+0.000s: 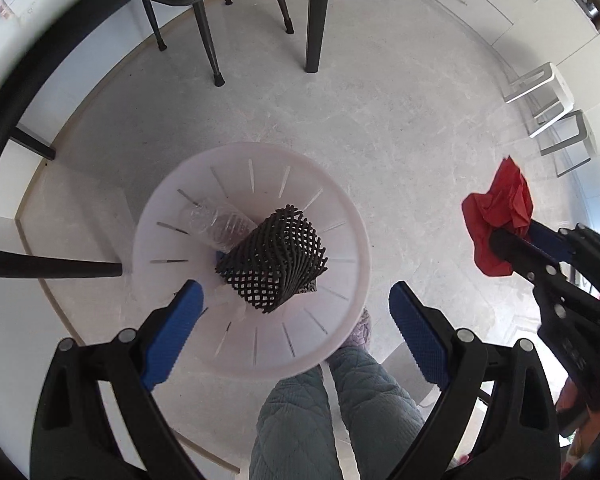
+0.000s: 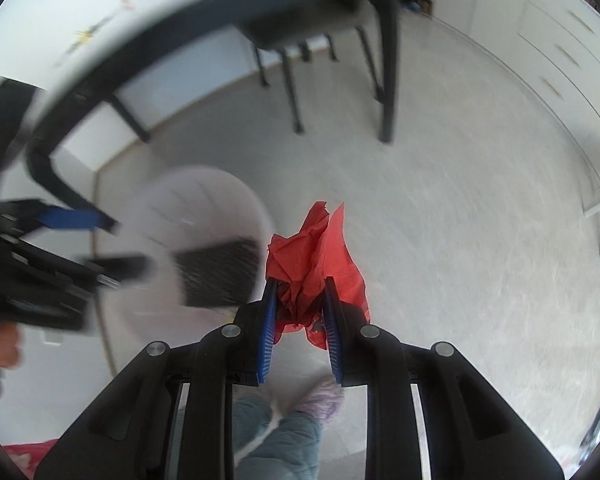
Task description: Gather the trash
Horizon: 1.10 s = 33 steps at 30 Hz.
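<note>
Though blurred beside it, left view shows bin (image 1: 352, 240) holding bottle (image 1: 216, 222).

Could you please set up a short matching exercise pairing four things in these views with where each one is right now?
Things:
1. crumpled red paper
2. black foam mesh sleeve
3. clear crushed plastic bottle
4. white round slotted bin

Places:
A. standing on the pale floor
B. clamped in the right gripper
C. in the bin, partly under the mesh
D. in the bin, on top

Pairs: 1-B, 2-D, 3-C, 4-A
</note>
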Motion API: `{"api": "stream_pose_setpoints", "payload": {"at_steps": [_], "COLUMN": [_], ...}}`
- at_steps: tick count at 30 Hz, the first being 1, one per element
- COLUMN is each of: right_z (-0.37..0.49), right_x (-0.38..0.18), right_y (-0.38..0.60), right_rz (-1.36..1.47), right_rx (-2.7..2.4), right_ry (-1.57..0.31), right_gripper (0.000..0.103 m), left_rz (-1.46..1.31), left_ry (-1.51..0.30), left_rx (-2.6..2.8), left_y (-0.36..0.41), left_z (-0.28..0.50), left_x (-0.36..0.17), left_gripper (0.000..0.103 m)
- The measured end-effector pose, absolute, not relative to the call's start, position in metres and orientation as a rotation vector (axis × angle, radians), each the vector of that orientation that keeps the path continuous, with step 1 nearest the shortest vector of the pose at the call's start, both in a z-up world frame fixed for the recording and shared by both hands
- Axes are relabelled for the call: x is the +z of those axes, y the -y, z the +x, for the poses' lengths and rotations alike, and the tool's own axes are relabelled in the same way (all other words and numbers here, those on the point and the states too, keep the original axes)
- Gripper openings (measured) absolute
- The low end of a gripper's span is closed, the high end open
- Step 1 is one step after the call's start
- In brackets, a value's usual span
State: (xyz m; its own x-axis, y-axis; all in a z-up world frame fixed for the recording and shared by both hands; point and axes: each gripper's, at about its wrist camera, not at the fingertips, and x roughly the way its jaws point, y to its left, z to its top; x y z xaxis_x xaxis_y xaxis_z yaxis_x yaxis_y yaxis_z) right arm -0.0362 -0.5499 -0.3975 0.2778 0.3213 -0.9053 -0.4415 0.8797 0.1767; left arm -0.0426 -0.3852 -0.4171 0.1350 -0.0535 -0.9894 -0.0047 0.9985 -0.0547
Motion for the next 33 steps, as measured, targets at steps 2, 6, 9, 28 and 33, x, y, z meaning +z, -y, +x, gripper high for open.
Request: {"api": "stream_pose_setpoints", "payload": {"at_steps": [2, 6, 9, 28, 33], "right_z": [-0.031, -0.036, -0.035, -0.026, -0.031], "right_x": [-0.373, -0.345, -0.344, -0.343, -0.286], "right_y": [0.540, 0.513, 0.495, 0.459, 0.470], "right_rz": [-0.138, -0.168, -0.169, -0.185, -0.186], "right_rx": [0.557, 0.636, 0.697, 0.796, 0.721], "right_ry": [-1.170, -1.168, -1.189, -1.256, -1.173], "right_gripper": [0.023, 0.023, 0.024, 0.072, 0.092], "left_rz": [-0.039, -0.037, -0.032, -0.047, -0.038], "left_ry": [-1.421, -1.423, -1.429, -1.418, -1.329], "left_rx": [-0.029, -0.016, 0.002, 0.082, 0.094], "left_y": [0.381, 0.369, 0.356, 0.321, 0.327], "left_z": [-0.047, -0.057, -0.064, -0.083, -0.093], "left_x": [-0.402, -0.387, -0.384, -0.383, -0.323], "left_gripper": [0.090, 0.090, 0.090, 0.090, 0.090]}}
